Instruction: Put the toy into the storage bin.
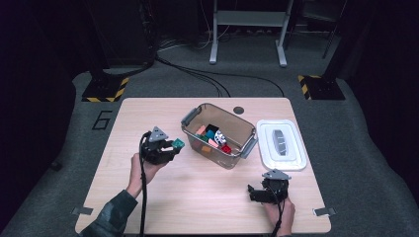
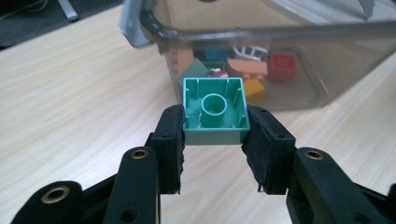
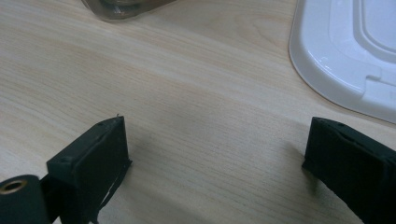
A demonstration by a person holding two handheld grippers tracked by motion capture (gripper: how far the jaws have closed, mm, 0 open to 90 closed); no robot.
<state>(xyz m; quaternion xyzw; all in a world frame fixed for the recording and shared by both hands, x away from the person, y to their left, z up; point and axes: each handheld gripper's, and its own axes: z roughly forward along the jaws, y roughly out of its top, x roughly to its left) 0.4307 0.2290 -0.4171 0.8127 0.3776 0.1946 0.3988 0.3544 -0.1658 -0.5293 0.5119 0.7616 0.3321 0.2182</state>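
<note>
Left tongs (image 2: 215,140) clamped a square green brick (image 2: 215,111), hollow underside facing back, just beside the clear bin (image 2: 280,32); right tongs (image 3: 219,154) gaped wide, empty.

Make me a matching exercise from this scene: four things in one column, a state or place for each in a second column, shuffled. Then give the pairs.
1. green brick
2. white lid
3. clear bin
4. right gripper

A. lies flat on the table, right of the bin
B. jaws wide apart, nothing between them
C. clamped between the left gripper pads, hollow underside toward the camera
D. stands open with coloured bricks inside

Pairs: 1-C, 2-A, 3-D, 4-B
</note>
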